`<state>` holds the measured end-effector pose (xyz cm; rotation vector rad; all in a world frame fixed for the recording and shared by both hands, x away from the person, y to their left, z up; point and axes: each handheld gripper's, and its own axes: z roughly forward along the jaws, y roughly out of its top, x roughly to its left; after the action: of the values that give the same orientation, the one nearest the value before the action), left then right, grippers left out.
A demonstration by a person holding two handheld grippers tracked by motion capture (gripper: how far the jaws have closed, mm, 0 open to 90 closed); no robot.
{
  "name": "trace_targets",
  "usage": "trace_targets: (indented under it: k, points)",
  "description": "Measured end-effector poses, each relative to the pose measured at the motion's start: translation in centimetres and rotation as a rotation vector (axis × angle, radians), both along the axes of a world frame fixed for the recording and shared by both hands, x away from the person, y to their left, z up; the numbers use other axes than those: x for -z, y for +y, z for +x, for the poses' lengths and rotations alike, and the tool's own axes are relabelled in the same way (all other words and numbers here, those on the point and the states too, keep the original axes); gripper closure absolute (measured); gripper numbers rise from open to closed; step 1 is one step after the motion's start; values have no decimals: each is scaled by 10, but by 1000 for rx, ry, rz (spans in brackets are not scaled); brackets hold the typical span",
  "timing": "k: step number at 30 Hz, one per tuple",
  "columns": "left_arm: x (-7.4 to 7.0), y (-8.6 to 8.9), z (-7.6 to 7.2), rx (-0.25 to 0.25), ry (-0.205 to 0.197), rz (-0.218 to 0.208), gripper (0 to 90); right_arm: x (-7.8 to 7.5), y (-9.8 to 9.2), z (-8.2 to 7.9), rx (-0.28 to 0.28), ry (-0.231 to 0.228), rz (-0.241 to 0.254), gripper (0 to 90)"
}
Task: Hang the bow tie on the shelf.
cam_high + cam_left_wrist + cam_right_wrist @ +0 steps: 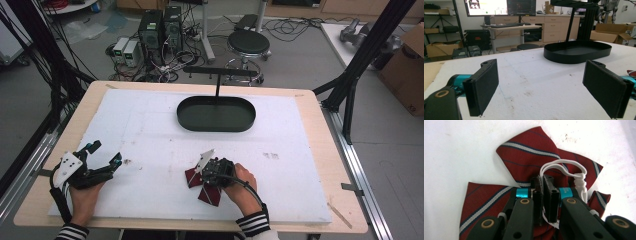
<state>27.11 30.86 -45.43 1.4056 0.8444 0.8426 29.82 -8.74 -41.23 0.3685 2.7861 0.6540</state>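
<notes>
1. Two hand-held grippers work over a white foam-like sheet point(150, 135) that covers most of a pale wooden table point(320, 165); we note brown specks and smudges on the sheet.
2. We record a grey floor beyond the table, with computer towers point(160, 27), tangled cables and a round black stool point(248, 42). Through the left gripper view we see monitors point(499, 7), wooden cabinets and cardboard boxes.
3. At the far middle of the sheet sits a black oval tray point(216, 114), shallow-walled and matte, with a thin black post rising from it to a flat crossbar.
4. We find the left gripper point(106, 156) at the near left of the sheet, held in a hand with a striped cuff. Its jaws stand wide apart and grasp nothing; the flat rectangular pads point(484, 87) look finely textured.
5. The right gripper point(543, 195) is at the near middle of the sheet, jaws clenched on a white elastic strap point(564, 170) that loops to a knotted end.
6. Under that gripper lies a dark red bow tie point(529, 152), woven fabric with white and navy diagonal stripes, resting on the sheet with its pointed wings spread.
</notes>
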Motion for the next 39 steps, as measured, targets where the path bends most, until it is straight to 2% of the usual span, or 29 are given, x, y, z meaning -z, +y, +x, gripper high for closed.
trace_targets:
  k: [7, 11, 12, 13, 14, 15, 18, 19, 21, 22, 26, 27, 29, 34, 39]
  points:
    - [0, 0, 0, 0, 0, 2, 138, -5, -4, 0, 14, -12, 54, 868]
    - [0, 0, 0, 0, -1, 2, 138, -12, -8, -1, 22, -26, 138, 868]
    - [0, 0, 0, 0, 0, 2, 138, -12, -8, -1, 22, -26, 138, 868]
    - [0, 0, 0, 2, 0, 2, 138, -15, -11, 0, 24, -34, 168, 869]
    - [0, 0, 0, 2, 0, 2, 138, -15, -11, 0, 24, -34, 168, 869]
    - [0, 0, 0, 1, 0, 2, 138, -17, -13, -1, 35, -41, 195, 868]
    - [0, 0, 0, 2, 0, 2, 138, -20, -15, -1, 43, -46, 220, 869]
    - [0, 0, 0, 2, 0, 3, 138, -23, -17, -1, 46, -51, 259, 870]
    - [0, 0, 0, 1, 0, 2, 138, -24, -18, -1, 53, -58, 277, 870]
    - [0, 0, 0, 2, 0, 2, 138, -28, -19, -1, 63, -72, 312, 870]
    - [0, 0, 0, 1, 0, 2, 138, -34, -23, -1, 91, -88, 391, 870]
    - [0, 0, 0, 1, 0, 2, 138, -34, -23, -1, 91, -88, 391, 870]
    - [0, 0, 0, 2, 0, 2, 138, -38, -25, -1, 98, -102, 432, 870]
    - [0, 0, 0, 2, 0, 2, 138, -48, -27, -1, 103, -119, 475, 870]
    - [0, 0, 0, 1, 1, 1, 138, -69, -29, 0, 110, -153, 525, 870]
